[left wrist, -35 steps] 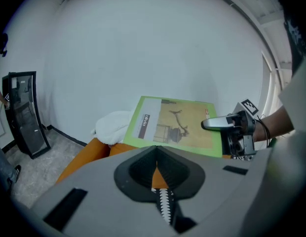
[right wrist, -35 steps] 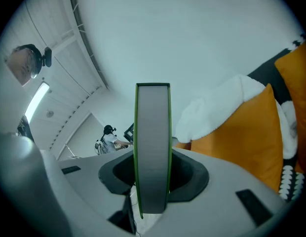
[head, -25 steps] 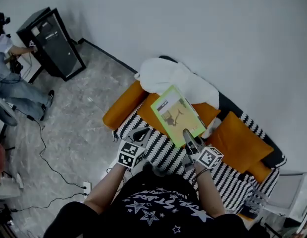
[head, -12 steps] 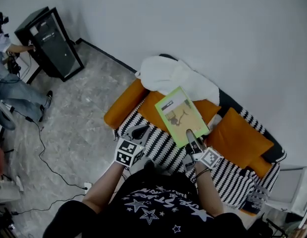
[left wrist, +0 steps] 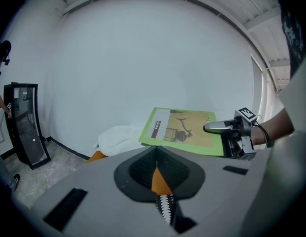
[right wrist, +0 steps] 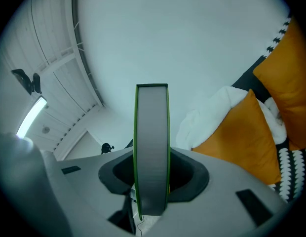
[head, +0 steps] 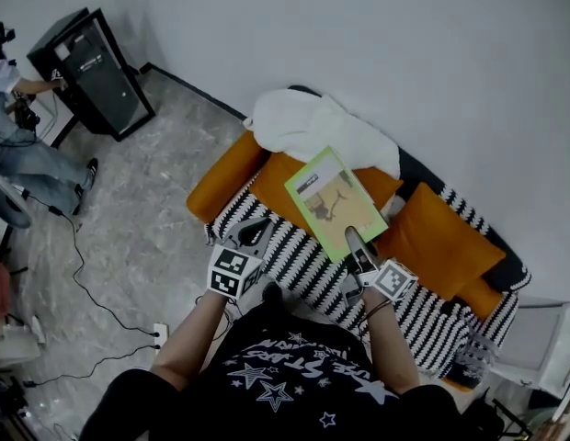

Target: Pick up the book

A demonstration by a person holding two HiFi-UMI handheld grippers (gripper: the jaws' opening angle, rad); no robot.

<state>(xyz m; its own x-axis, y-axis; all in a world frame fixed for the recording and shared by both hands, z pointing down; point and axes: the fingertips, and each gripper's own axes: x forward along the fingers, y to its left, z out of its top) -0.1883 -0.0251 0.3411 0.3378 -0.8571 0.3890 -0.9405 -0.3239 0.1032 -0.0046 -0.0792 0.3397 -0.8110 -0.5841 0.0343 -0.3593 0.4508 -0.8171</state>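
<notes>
My right hand-held gripper (head: 352, 239) clamps the green book (head: 333, 198) by its near edge and holds it roughly flat in open air above the orange cushions (head: 441, 242). The white blanket (head: 313, 131) lies beyond its far edge. My left hand-held gripper (head: 253, 232) hovers beside it over the striped cover (head: 294, 265), jaws together and empty.

Both bare forearms (head: 195, 333) reach forward from the torso, with a pair of tongs in each hand. The left tongs (head: 252, 231) tilt slightly downward, their jaws drawn together to a thin slit with nothing between them. The right tongs (head: 355, 244) point about level, their jaws clamped on the near edge of the book (head: 333, 197), which juts out flat ahead of them. A marker cube (head: 232, 274) sits just ahead of each wrist
</notes>
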